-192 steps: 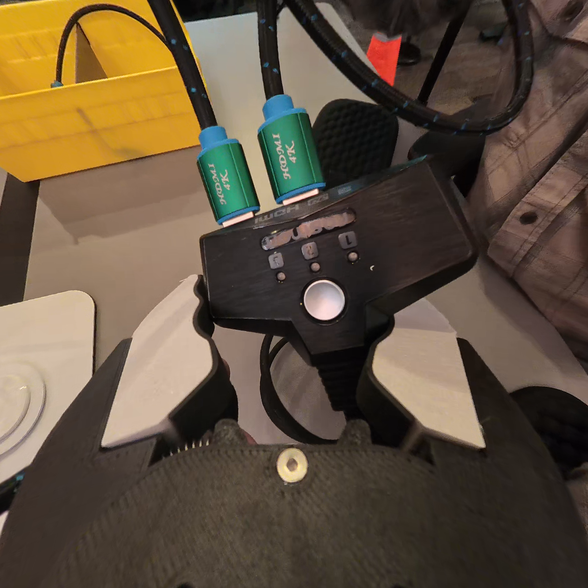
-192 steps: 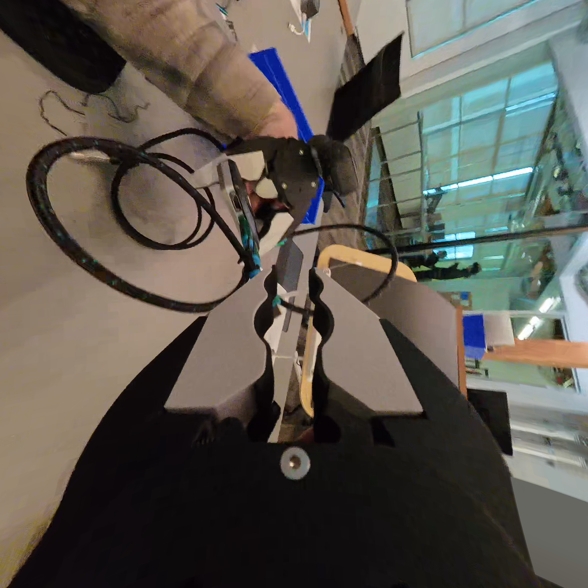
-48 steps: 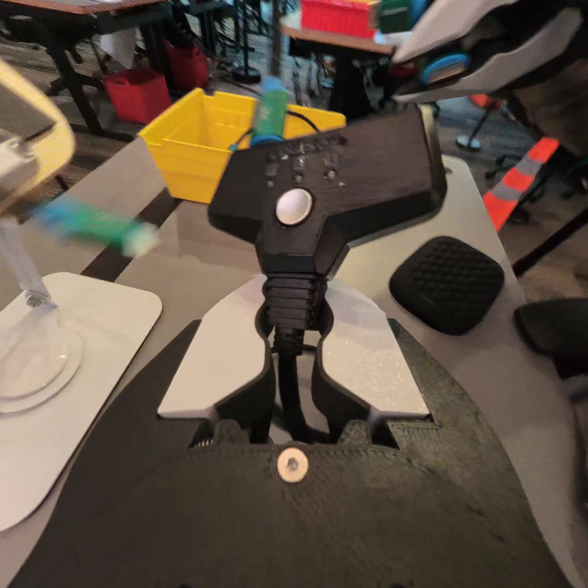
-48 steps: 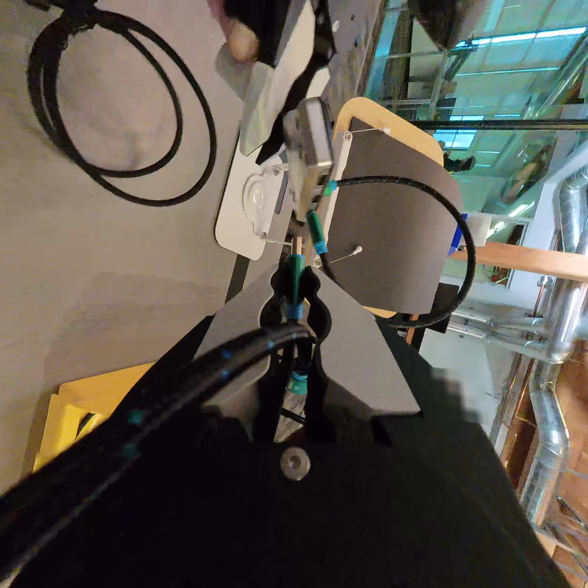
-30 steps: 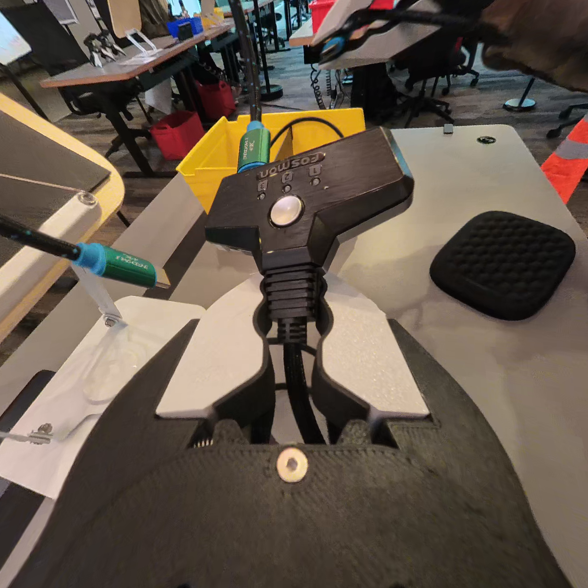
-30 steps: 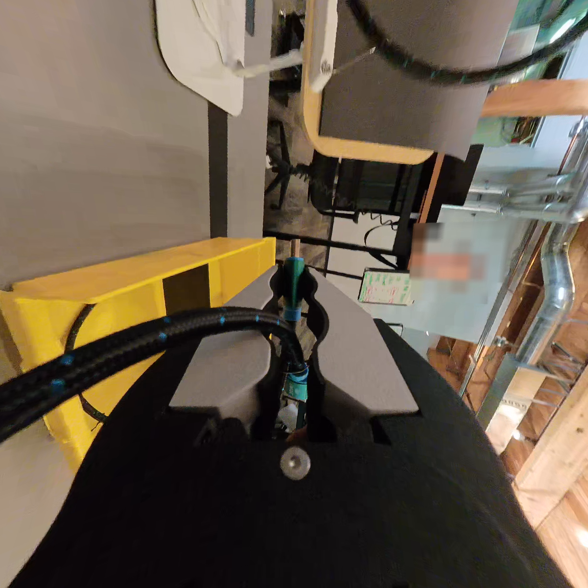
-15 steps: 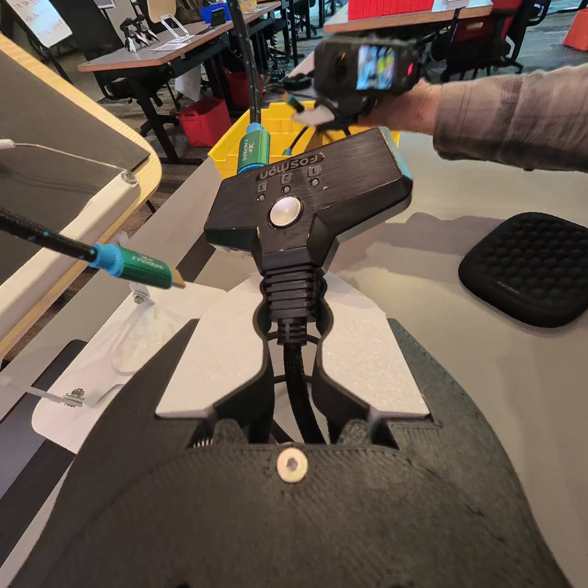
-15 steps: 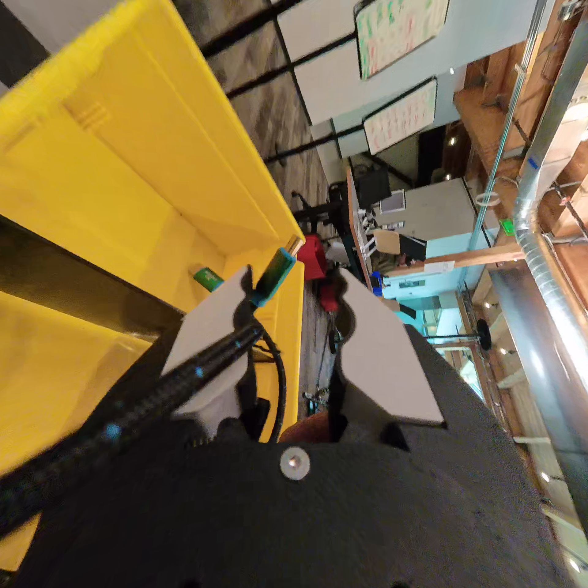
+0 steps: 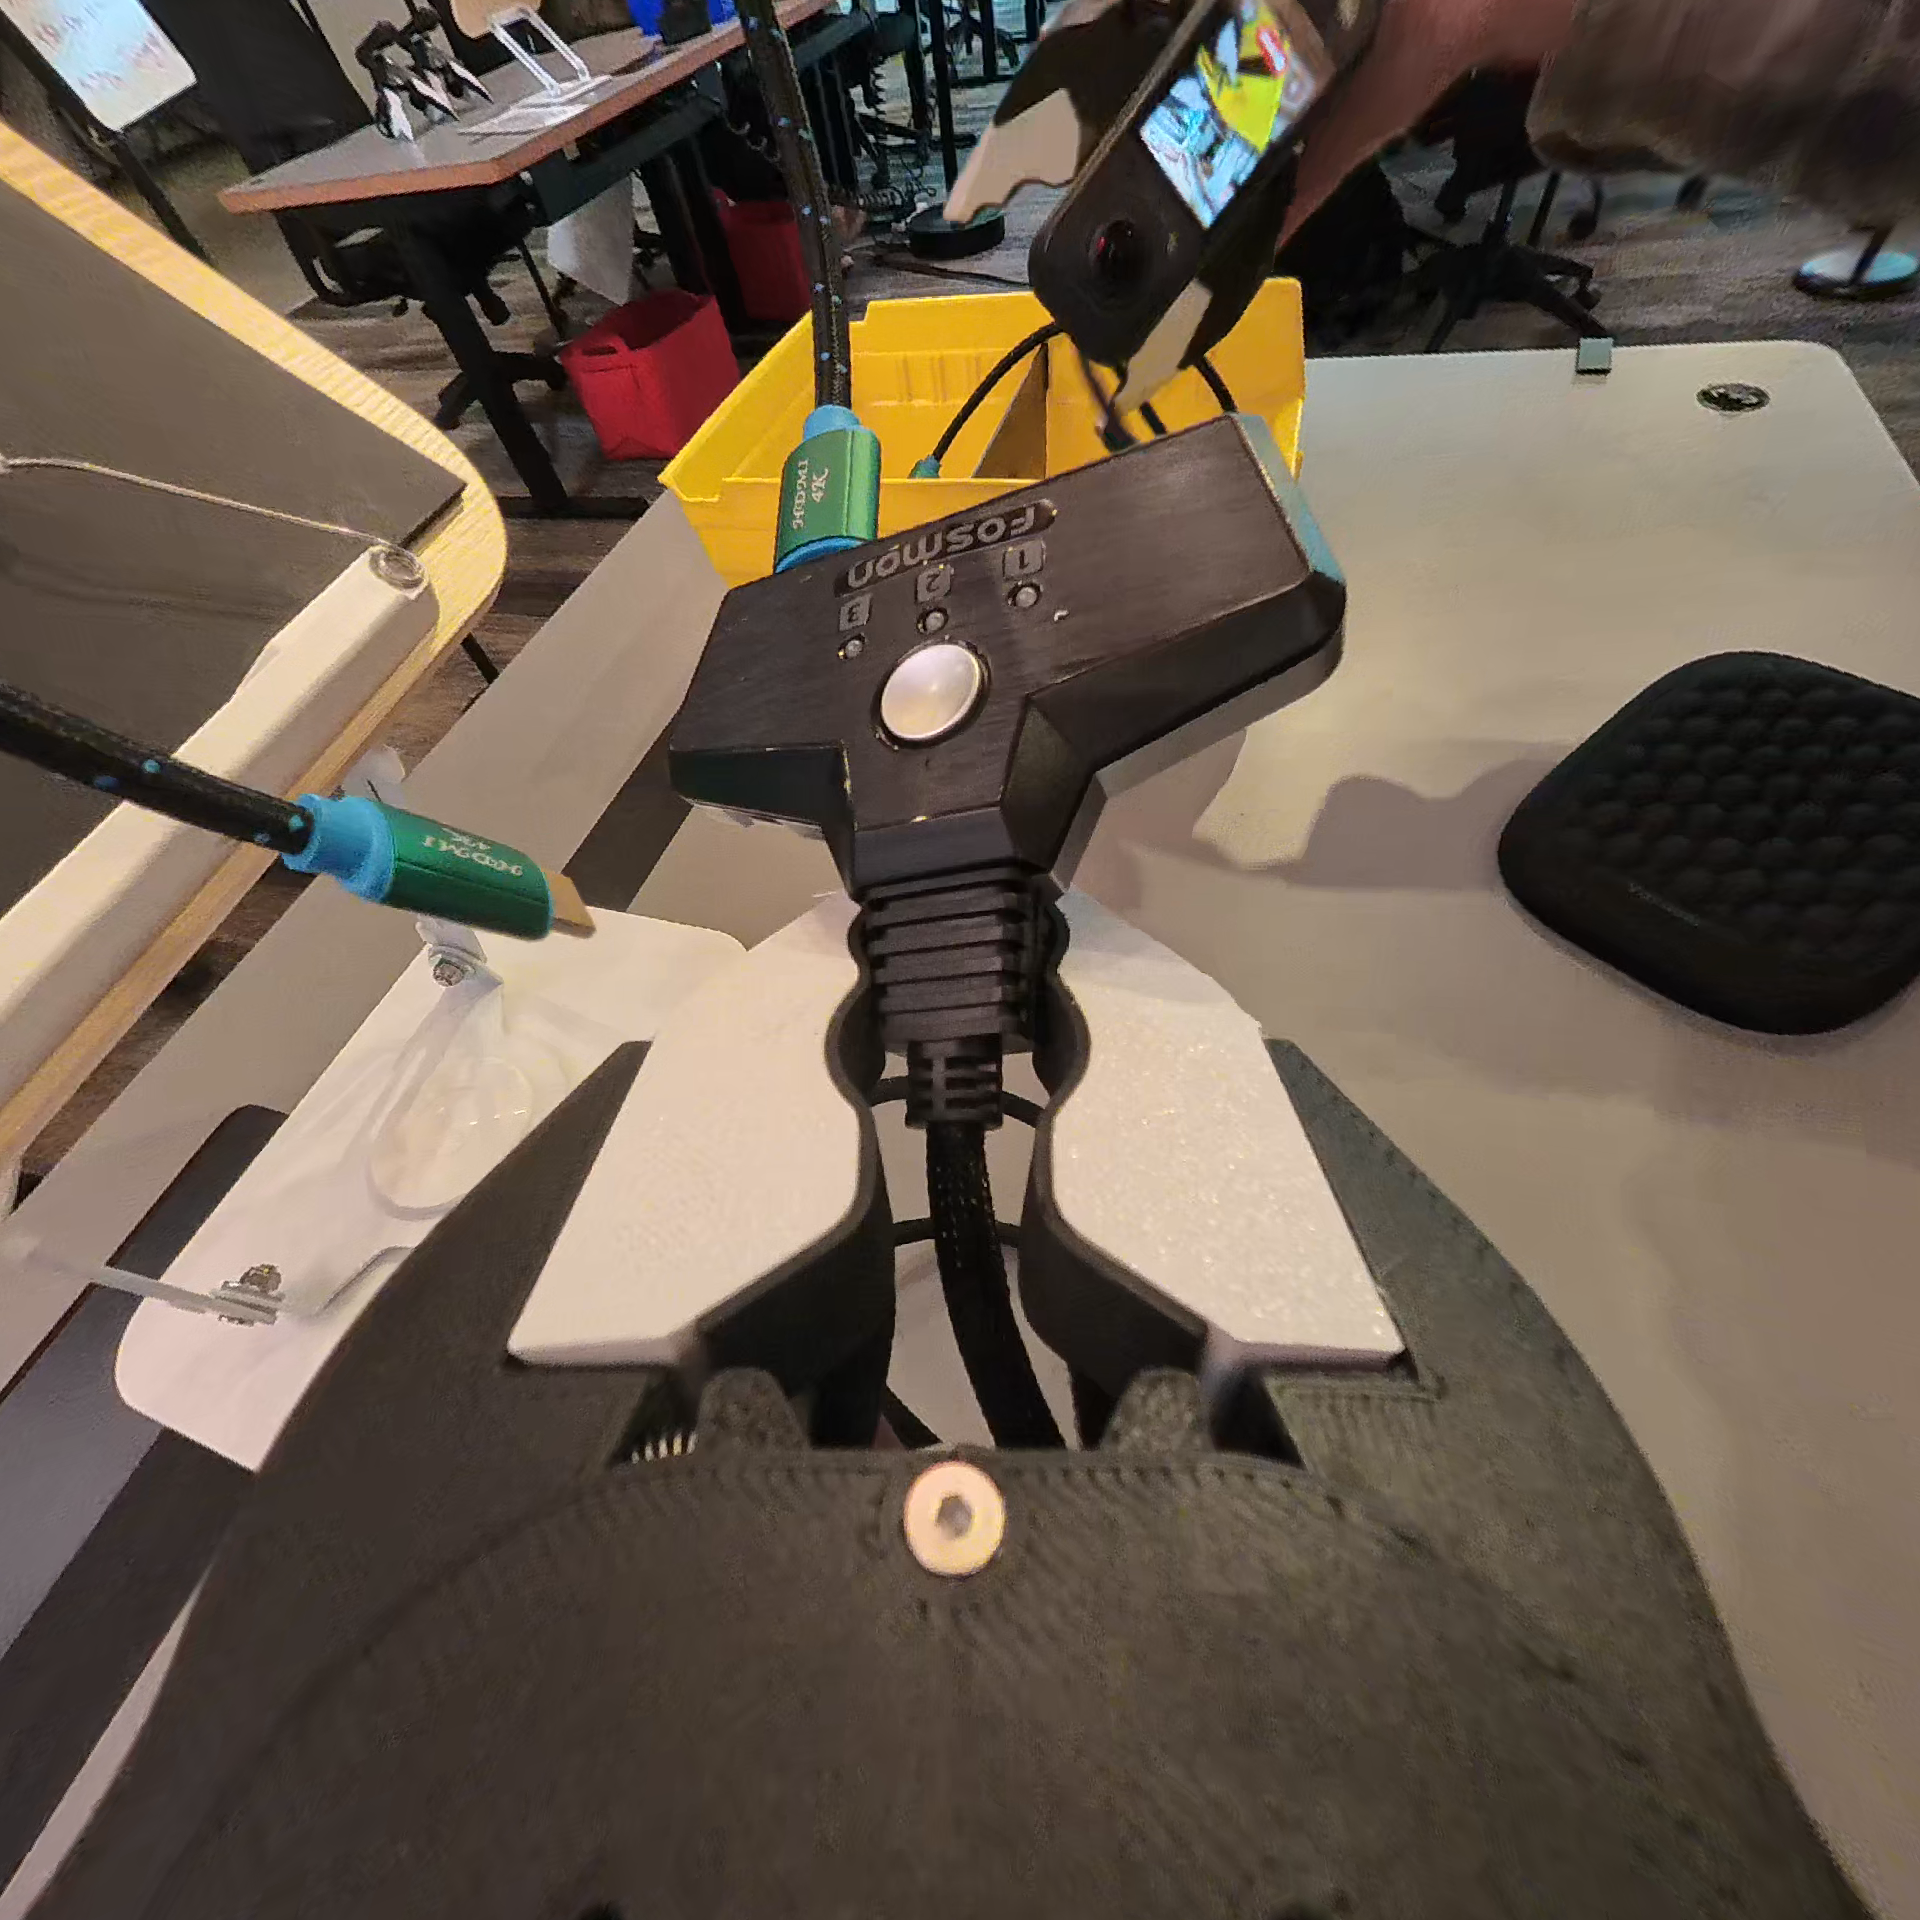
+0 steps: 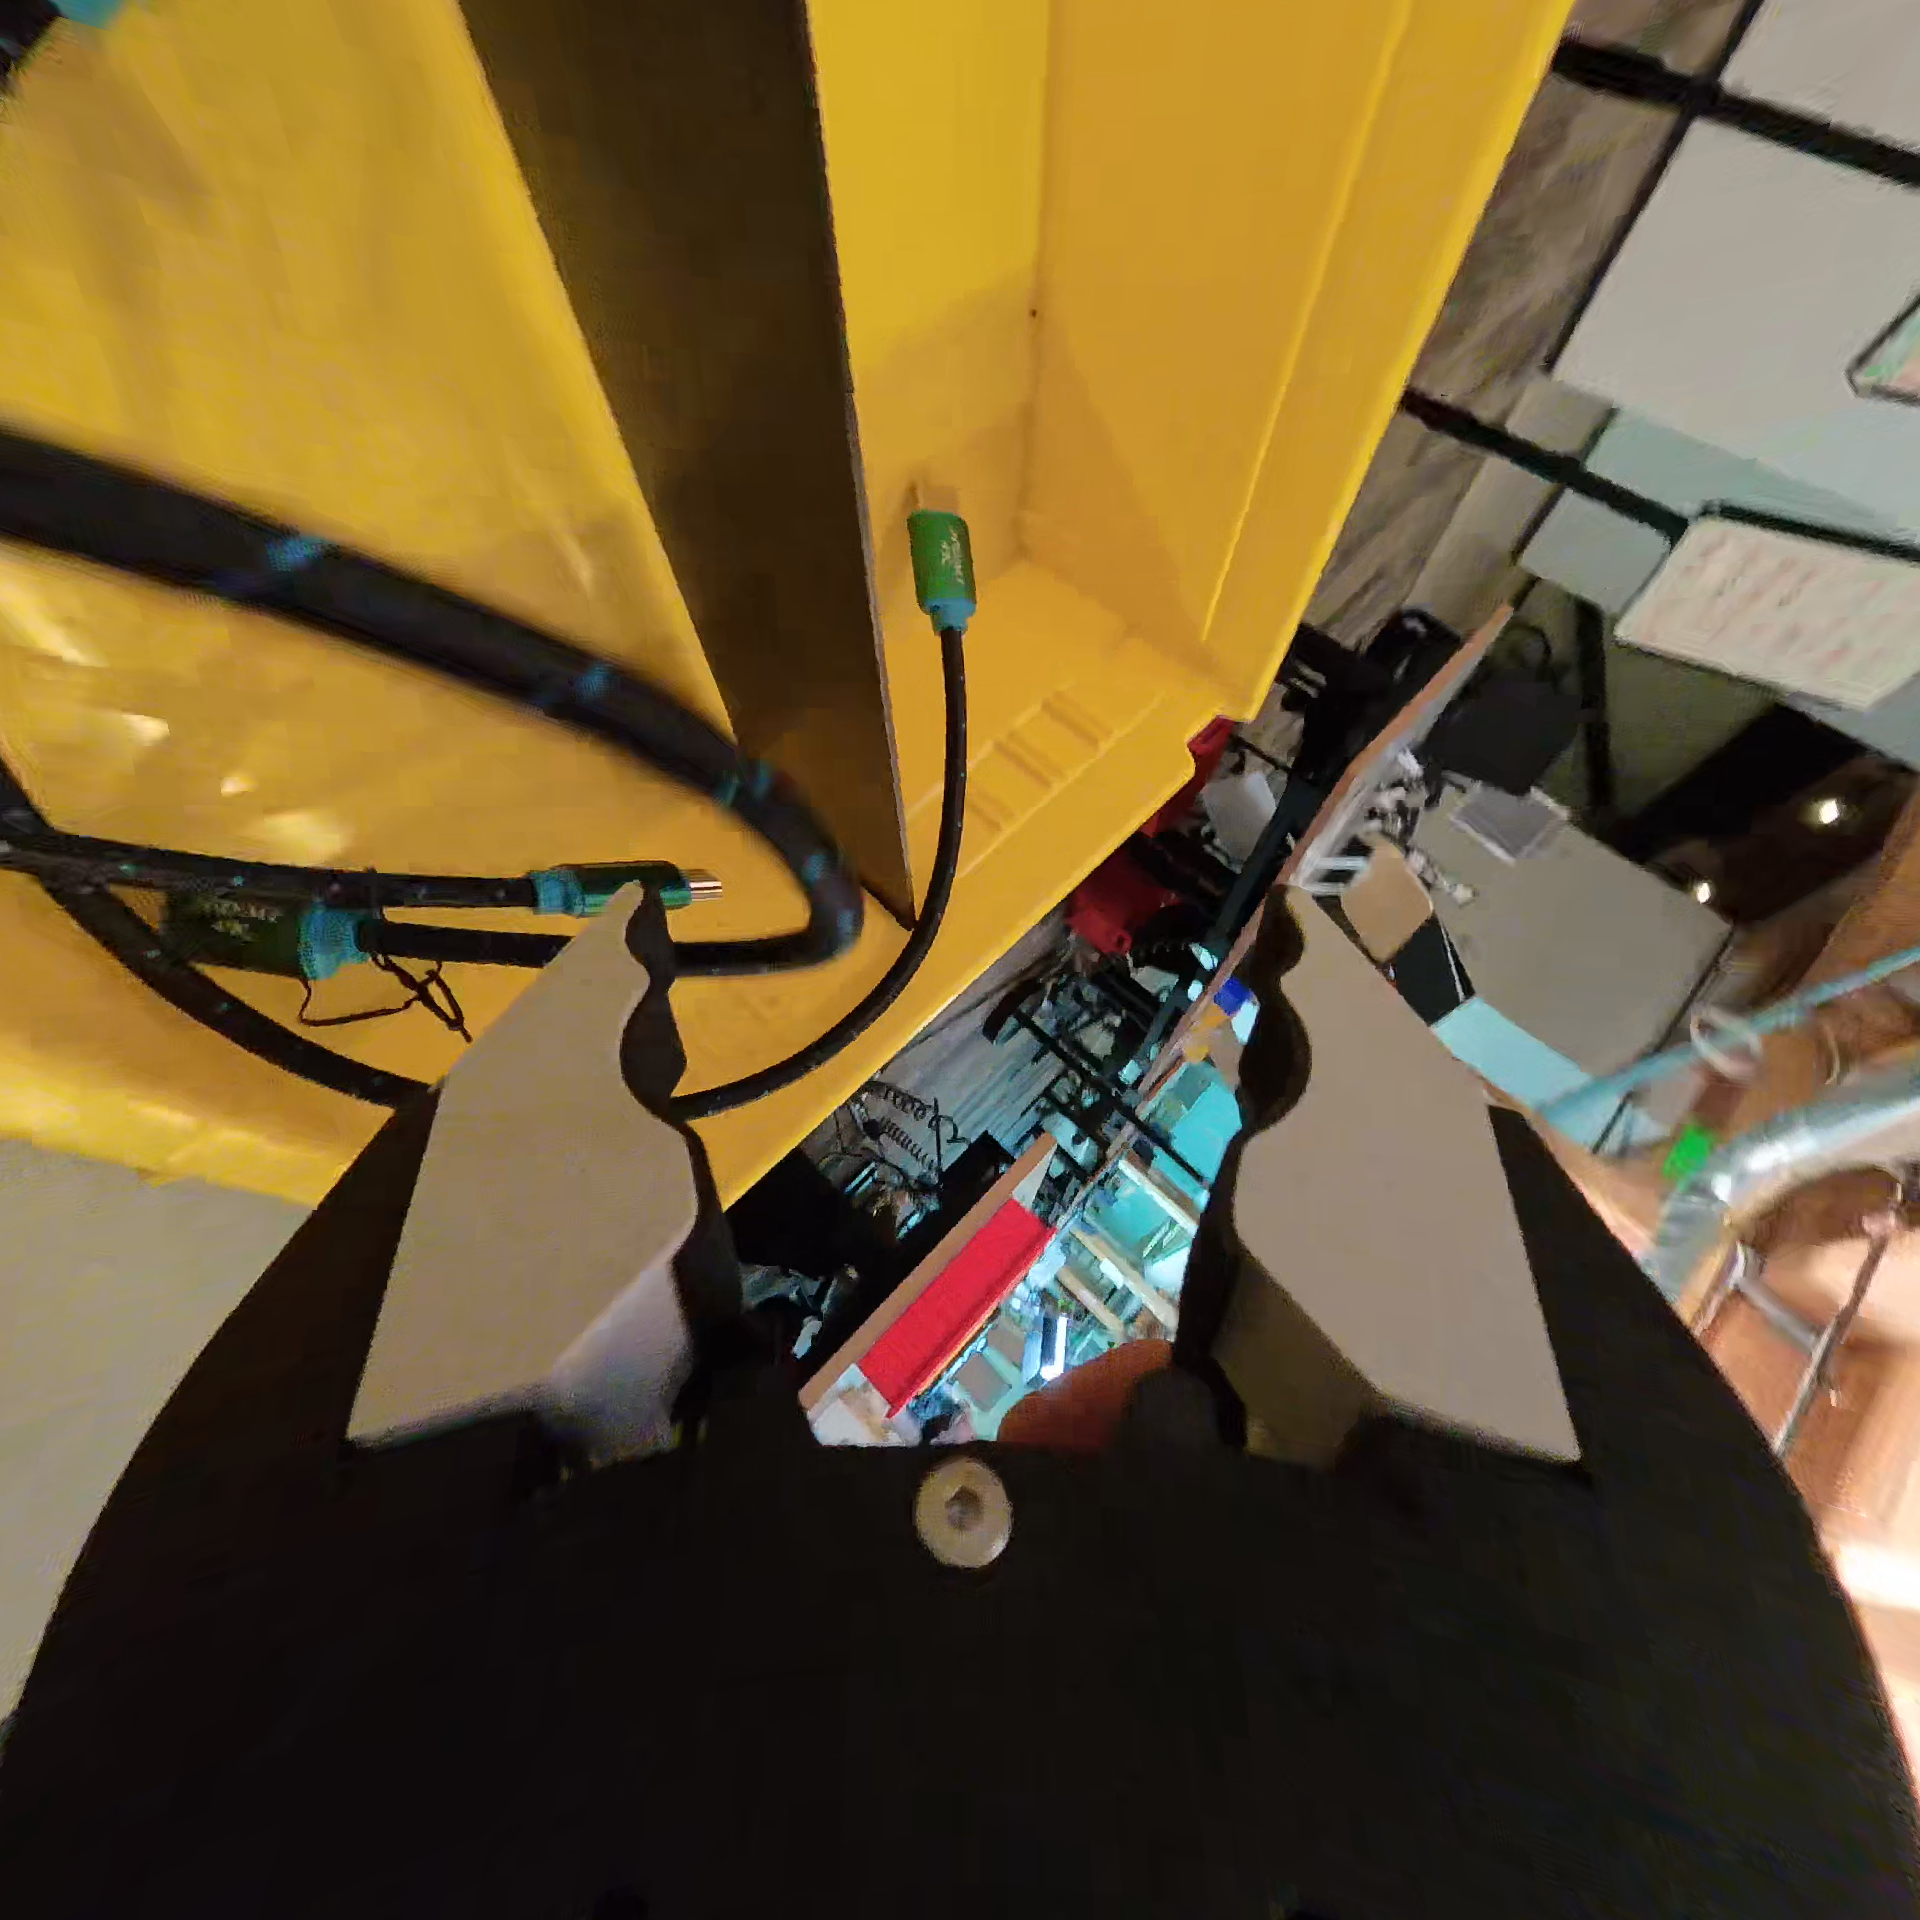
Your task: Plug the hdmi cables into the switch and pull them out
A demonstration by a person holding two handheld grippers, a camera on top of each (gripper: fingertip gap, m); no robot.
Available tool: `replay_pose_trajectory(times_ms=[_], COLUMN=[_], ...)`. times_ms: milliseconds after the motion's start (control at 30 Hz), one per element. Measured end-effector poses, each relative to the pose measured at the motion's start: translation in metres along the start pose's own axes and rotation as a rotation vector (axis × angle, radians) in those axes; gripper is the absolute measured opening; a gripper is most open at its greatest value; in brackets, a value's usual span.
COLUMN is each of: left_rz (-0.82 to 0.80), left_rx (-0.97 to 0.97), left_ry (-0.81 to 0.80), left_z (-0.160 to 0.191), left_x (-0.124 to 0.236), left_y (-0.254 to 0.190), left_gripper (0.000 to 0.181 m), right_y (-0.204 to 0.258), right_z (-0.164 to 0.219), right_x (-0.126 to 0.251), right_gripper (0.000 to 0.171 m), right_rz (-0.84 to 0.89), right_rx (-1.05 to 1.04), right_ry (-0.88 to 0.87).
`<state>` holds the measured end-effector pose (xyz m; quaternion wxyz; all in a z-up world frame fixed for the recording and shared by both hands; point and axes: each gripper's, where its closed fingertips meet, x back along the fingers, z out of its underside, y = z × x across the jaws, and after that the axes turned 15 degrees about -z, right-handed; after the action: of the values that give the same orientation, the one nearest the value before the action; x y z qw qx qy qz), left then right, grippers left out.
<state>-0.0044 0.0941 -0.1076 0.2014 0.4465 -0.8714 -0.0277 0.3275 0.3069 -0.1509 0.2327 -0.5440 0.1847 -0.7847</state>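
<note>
The left gripper (image 9: 956, 1023) pinches the ribbed black neck of the HDMI switch (image 9: 997, 665), its pale fingers (image 9: 748, 1122) closed snugly on either side of the strain relief. The switch is black, T-shaped, with a round silver button on top, and is held above the grey desk (image 9: 1558, 1195), its braided black tail cable (image 9: 977, 1299) running back between the fingers.

One plugged-in HDMI connector (image 9: 826, 499), green with blue ends, stands in the far left port of the switch, its braided cable rising out of the top of the view. A second, loose HDMI connector (image 9: 436, 868) hangs in the air to the left of the switch, near the desk's left edge, its metal tip bare and pointing at the switch, apart from it.

A yellow bin (image 9: 935, 384) sits at the far edge of the desk, just behind the switch. A black textured pad (image 9: 1725, 842) lies near the desk's right edge. A white plate with a clear stand (image 9: 343, 1143) lies at the near left.

The right gripper (image 10: 961, 914) is spread wide with nothing between its fingers (image 10: 540, 1143), hovering over the bin (image 10: 1195, 312). Inside, a dark divider (image 10: 727, 416) splits the bin; several green connectors (image 10: 940, 571) and coiled black cables (image 10: 436, 634) lie in both compartments.
</note>
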Motion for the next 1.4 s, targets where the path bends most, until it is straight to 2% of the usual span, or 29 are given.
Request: replay_pose_trajectory(times_ms=[133, 200, 267, 333, 367, 433, 500, 600, 633, 733, 833, 900, 933, 967, 1133, 1300, 1400], left_rz=[0.01, 0.001, -0.022, -0.031, -0.032, -0.025, -0.023, -0.054, -0.048, -0.055, -0.072, -0.059, -0.056, -0.049, -0.016, 0.18, 0.209], left_rx=[-0.012, -0.013, -0.019, -0.022, -0.032, -0.046, -0.062, -0.102, -0.114, -0.171, -0.261, -0.29, -0.293, -0.284, -0.198, -0.035, 0.006], left_ry=[0.005, 0.002, -0.008, -0.017, -0.022, -0.025, -0.019, -0.006, -0.006, -0.007, -0.016, -0.016, -0.021, -0.019, -0.057, -0.098, -0.056], left_z=[0.0, 0.0, 0.0, -0.002, -0.002, -0.003, -0.004, -0.006, -0.008, -0.013, -0.019, -0.023, -0.026, -0.029, -0.039, -0.053, -0.046], left_x=[0.001, 0.001, 0.002, 0.004, 0.005, 0.008, 0.01, 0.012, 0.013, 0.018, 0.023, 0.024, 0.024, 0.023, 0.026, 0.055, 0.058], left_y=[-0.001, 0.001, 0.006, 0.009, 0.01, 0.009, 0.008, 0.008, 0.006, 0.0, -0.007, -0.014, -0.018, -0.022, -0.025, -0.034, -0.031], left_gripper=[0.024, 0.024, 0.024, 0.024, 0.024, 0.024, 0.024, 0.024, 0.024, 0.024, 0.024, 0.024, 0.024, 0.024, 0.026, 0.078, 0.083], right_y=[0.011, 0.0, -0.016, -0.028, -0.031, -0.022, 0.0, 0.037, 0.048, 0.059, 0.055, 0.042, 0.035, 0.031, 0.023, 0.023, 0.03], right_z=[-0.012, -0.011, -0.013, -0.029, -0.044, -0.079, -0.109, -0.158, -0.172, -0.205, -0.225, -0.232, -0.233, -0.234, -0.227, -0.221, -0.227], right_x=[0.009, 0.019, 0.039, 0.079, 0.108, 0.174, 0.227, 0.284, 0.29, 0.288, 0.272, 0.267, 0.266, 0.264, 0.273, 0.276, 0.286], right_gripper=[0.112, 0.11, 0.096, 0.079, 0.064, 0.055, 0.057, 0.056, 0.065, 0.067, 0.049, 0.039, 0.028, 0.004, 0.003, 0.003, 0.004], right_rz=[-0.195, -0.191, -0.144, -0.078, -0.015, 0.111, 0.209, 0.374, 0.373, 0.398, 0.388, 0.454, 0.517, 0.57, 0.687, 0.727, 0.808], right_rx=[0.131, 0.147, 0.097, 0.015, 0.02, 0.067, 0.129, 0.272, 0.3, 0.346, 0.363, 0.348, 0.349, 0.367, 0.337, 0.378, 0.466], right_ry=[-0.036, -0.036, -0.108, -0.292, -0.419, -0.687, -0.832, -0.99, -1.001, -0.954, -0.894, -0.84, -0.801, -0.759, -0.768, -0.747, -0.716])
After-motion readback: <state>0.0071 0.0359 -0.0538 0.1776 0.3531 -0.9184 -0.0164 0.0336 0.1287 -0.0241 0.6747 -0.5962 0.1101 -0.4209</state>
